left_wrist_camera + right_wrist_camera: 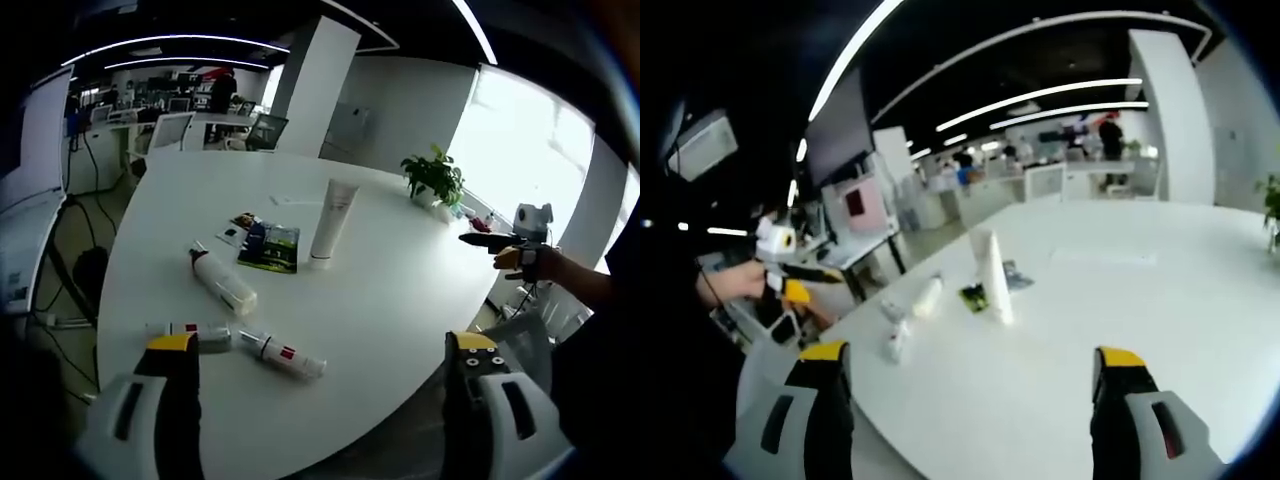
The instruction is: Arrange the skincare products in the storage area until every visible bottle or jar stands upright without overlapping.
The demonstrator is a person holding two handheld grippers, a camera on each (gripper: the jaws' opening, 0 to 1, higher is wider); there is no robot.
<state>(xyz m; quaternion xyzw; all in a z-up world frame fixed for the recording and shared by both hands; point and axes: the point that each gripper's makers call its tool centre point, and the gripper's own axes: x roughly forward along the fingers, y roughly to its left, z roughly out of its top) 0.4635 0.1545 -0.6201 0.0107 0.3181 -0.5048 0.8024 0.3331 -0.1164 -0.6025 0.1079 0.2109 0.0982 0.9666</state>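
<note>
Left gripper view: both jaws spread, empty; white round bottles (283, 356) lying near the white tabletop (400, 300) edge could roll off if nudged.

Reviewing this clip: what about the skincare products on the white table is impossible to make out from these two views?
- Label text on the tall white upright tube: too small, left gripper view.
- Three lying white bottles: one by the dark printed leaflet, a clear-ended one, a red-marked one; contents and lettering unreadable.
- Same bottles in the right gripper view: small and blurred, they merge together.
</note>
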